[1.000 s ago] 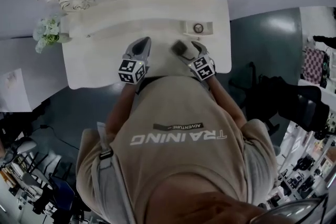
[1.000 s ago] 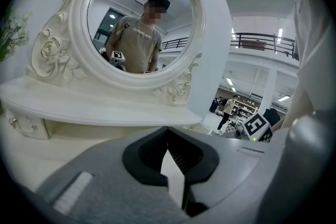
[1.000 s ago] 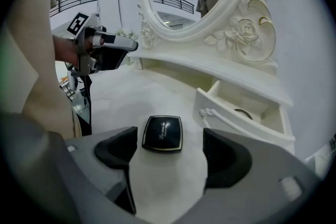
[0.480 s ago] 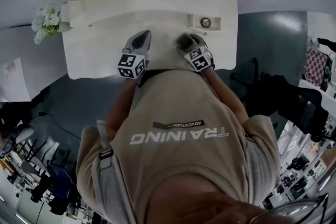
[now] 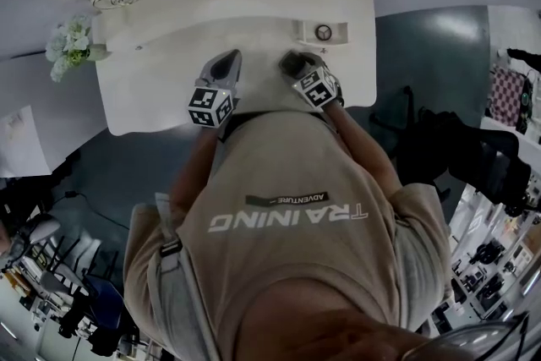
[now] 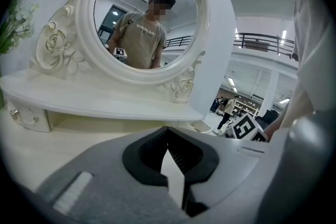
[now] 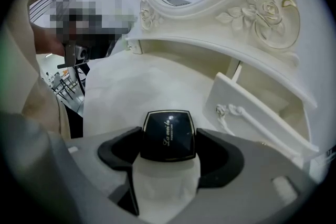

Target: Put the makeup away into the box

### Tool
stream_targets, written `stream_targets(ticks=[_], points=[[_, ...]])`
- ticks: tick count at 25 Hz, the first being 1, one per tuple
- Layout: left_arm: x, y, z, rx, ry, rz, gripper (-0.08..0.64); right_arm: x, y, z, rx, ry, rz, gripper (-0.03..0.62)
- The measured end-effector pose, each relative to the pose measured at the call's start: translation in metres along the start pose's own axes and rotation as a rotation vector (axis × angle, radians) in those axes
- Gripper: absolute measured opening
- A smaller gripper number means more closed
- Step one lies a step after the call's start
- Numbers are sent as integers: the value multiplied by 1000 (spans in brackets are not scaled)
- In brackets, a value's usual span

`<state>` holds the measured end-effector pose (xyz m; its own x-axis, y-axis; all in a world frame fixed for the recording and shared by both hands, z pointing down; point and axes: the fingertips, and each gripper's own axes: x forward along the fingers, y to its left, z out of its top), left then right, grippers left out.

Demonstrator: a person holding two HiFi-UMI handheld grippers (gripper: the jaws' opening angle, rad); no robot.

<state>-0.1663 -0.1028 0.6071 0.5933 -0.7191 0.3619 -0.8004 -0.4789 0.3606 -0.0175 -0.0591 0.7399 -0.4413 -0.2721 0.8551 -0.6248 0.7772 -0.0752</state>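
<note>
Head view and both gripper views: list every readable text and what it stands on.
"La mei la": lid of the black compact; the line beneath is too small.
"TRAINING": the person's shirt, upside down in the head view.
"ADVENTURE": a small strip on the same shirt.
Shirt print in the mirror: too blurred to read.

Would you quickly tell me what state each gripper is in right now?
Left gripper: shut, empty.
Right gripper: jaws have just been closing, now gripping the black compact.
</note>
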Motion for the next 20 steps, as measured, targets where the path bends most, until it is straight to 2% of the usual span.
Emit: stream_targets(ticks=[4, 9, 15, 20], points=[[5, -3, 6, 10, -12, -14, 0, -7, 1, 4, 95, -13, 23, 328], [4, -5, 7, 11, -16, -13, 0, -24, 3, 3, 105, -13, 22, 327], [4, -6, 5, 12, -8, -17, 0, -55, 3, 20, 161, -97, 45, 327], [8, -9, 7, 14, -13, -27, 0, -80, -5, 32, 144, -133, 21, 327]])
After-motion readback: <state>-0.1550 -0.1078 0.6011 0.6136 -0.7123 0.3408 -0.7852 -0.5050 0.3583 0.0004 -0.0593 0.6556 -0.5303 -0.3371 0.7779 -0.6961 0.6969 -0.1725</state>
